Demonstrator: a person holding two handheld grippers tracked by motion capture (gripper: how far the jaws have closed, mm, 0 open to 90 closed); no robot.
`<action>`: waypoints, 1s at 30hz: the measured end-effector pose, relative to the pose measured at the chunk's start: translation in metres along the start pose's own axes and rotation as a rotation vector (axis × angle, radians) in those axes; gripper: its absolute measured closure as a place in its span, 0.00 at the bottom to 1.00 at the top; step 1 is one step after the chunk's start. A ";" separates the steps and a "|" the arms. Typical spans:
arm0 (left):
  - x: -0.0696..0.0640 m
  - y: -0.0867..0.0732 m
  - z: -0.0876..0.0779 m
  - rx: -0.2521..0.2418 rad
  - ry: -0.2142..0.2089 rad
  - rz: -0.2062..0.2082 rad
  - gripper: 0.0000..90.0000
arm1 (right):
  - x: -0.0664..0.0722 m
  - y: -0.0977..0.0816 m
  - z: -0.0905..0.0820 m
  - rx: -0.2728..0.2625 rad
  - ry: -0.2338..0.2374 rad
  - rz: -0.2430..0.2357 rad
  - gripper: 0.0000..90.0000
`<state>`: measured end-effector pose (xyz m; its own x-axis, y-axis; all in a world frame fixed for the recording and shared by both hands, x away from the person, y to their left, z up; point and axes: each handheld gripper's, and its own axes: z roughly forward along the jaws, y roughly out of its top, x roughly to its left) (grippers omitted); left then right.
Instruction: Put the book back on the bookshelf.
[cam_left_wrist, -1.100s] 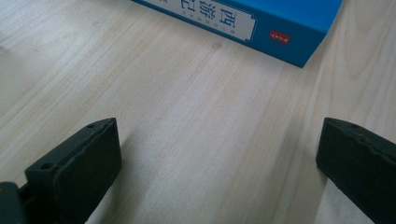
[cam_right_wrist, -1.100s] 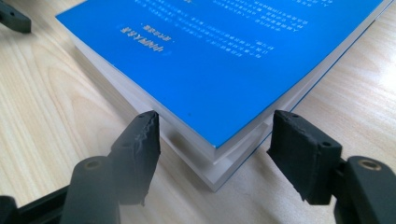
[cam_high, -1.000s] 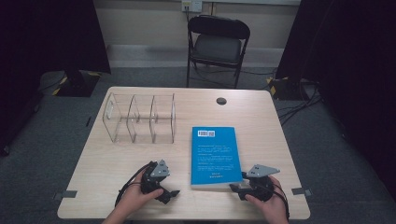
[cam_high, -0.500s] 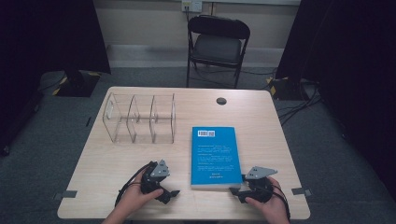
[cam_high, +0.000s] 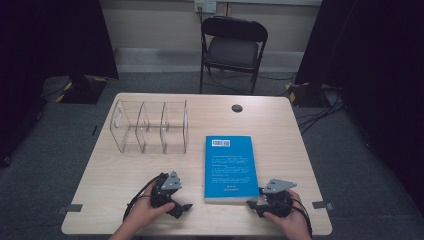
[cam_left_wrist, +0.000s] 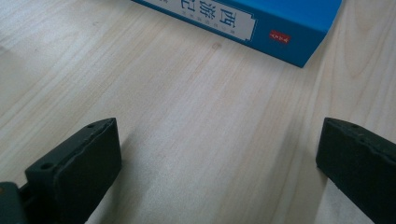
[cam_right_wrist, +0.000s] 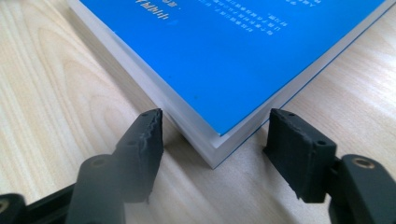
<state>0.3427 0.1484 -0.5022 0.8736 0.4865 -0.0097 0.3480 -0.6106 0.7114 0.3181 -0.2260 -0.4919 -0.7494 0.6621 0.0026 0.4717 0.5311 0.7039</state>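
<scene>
Jaws closing astride book (cam_right_wrist: 224, 51) corner; clear organizer (cam_high: 149, 127) empty.

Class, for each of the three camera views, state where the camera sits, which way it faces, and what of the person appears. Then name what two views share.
High view: above the person's side, looking forward and down at the table; both forearms, left hand-held gripper, right hand-held gripper.
Left gripper view: rides that gripper, facing the blue book's spine; two wide-apart jaws.
Right gripper view: rides that gripper; jaws, just closing, straddle a book corner without touching.
Shared: the book.
</scene>
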 end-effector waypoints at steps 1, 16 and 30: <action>0.000 0.000 0.000 0.000 0.001 -0.001 0.00 | 0.000 0.000 0.000 -0.002 -0.005 0.003 0.42; 0.000 0.000 0.000 0.000 0.001 0.000 0.00 | 0.000 0.002 -0.001 0.007 0.003 0.033 0.46; 0.000 0.000 0.000 0.000 0.001 0.000 0.00 | -0.001 0.003 -0.006 -0.013 0.016 0.052 0.53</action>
<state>0.3428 0.1484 -0.5022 0.8734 0.4870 -0.0086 0.3477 -0.6108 0.7114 0.3175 -0.2277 -0.4855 -0.7313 0.6802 0.0511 0.5046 0.4891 0.7114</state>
